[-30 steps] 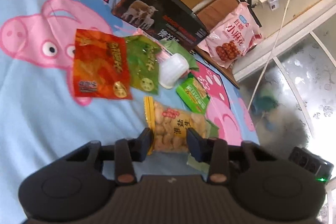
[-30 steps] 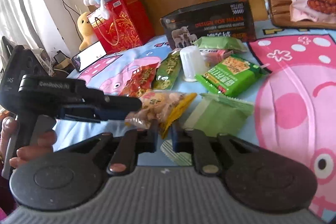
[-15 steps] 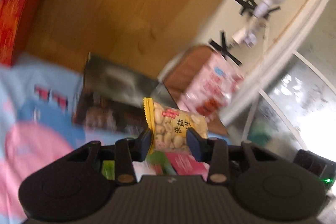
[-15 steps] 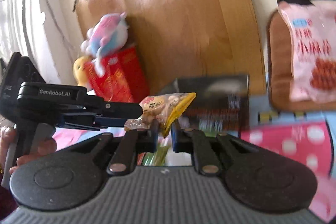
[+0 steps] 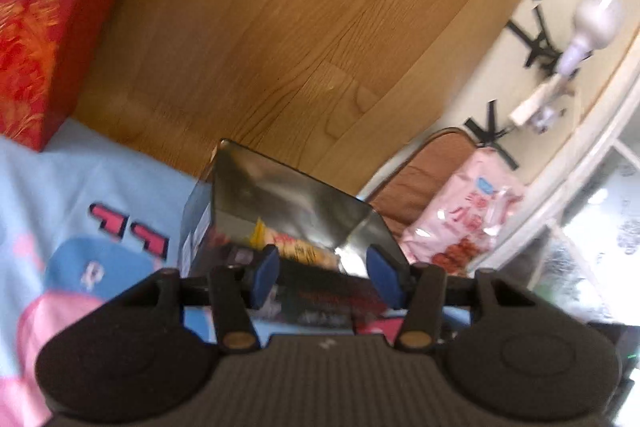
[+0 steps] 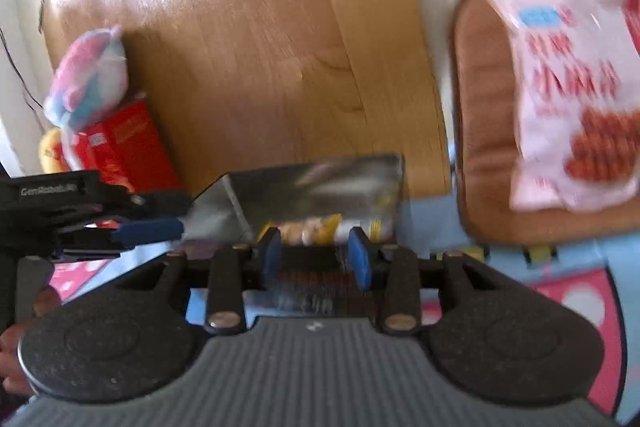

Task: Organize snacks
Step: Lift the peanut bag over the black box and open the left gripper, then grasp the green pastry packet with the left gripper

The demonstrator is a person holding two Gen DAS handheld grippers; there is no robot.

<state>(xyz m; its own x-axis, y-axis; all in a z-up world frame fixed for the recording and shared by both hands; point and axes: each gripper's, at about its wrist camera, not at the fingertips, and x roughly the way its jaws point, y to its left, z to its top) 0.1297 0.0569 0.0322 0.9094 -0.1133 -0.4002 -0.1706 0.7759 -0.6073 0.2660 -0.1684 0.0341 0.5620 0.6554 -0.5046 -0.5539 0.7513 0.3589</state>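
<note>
The yellow-edged clear packet of peanuts (image 6: 320,229) lay inside the open dark cardboard box (image 5: 280,203) on the blue cartoon-pig bedsheet (image 5: 60,187), beyond the left gripper (image 5: 323,277) and right gripper (image 6: 316,257), whose jaws had just opened, both released.

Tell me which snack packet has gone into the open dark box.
The yellow peanut packet: it lies inside the silver-lined dark box, just past the open right gripper. The big pink snack bag sits apart on the brown cushion.
</note>
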